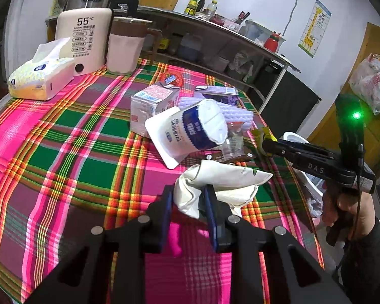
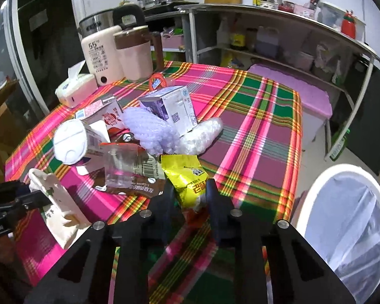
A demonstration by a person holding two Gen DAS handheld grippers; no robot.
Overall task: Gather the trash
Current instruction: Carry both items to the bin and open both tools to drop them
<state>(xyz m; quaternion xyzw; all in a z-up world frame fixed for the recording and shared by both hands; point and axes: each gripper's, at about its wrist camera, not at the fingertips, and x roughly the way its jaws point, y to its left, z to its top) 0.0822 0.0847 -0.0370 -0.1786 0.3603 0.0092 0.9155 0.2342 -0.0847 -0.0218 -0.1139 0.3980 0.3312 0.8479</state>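
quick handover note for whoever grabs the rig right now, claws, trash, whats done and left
Left claw: shut on the white wrapper, lifted over the table edge.
Right claw: around the yellow snack bag; pads look closed on it.
Bin: white, lined, beside the table on the right.
Done: nothing visibly binned.
Left: drop both, then clear the milk cartons, bubble wrap, clear cup and brown wrapper.

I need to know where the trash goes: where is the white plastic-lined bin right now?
In the right wrist view, the white plastic-lined bin stands on the floor at lower right, just off the plaid-clothed table, near the right gripper pinching a yellow snack packet.
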